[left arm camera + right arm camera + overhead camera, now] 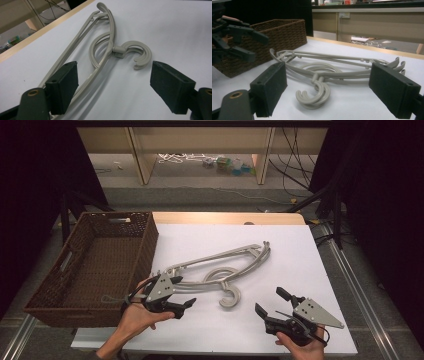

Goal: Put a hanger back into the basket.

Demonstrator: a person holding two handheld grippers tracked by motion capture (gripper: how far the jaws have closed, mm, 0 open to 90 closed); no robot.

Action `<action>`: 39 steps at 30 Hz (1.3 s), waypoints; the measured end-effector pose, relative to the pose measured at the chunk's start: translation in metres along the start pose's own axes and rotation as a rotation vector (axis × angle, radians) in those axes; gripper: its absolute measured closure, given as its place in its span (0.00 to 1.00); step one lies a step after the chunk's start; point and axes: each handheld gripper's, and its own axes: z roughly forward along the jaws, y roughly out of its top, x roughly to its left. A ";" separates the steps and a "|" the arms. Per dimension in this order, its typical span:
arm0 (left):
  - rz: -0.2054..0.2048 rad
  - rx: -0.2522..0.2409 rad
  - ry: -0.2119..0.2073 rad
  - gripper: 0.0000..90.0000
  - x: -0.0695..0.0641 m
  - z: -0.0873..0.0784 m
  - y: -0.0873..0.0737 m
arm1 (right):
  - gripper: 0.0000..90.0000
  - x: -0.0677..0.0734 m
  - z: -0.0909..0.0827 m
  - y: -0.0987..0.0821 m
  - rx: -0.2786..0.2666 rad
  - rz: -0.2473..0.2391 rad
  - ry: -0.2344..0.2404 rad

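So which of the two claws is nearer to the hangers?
The left claw, beside the basket; its tips nearly reach the hangers. The right claw sits farther off.

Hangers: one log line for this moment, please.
hangers: stacked on table, unheld | left gripper: open, beside them | right gripper: open, apart | basket: left
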 end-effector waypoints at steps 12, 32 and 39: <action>0.072 0.241 -0.029 0.33 0.022 0.056 0.015 | 0.18 0.000 0.000 0.001 0.011 0.009 0.011; 0.176 0.430 -0.090 0.47 0.031 0.094 0.019 | 0.18 -0.002 0.000 0.001 0.009 0.013 0.032; 0.202 0.477 -0.101 0.58 0.029 0.106 0.013 | 0.18 0.000 0.003 0.000 -0.008 0.015 0.045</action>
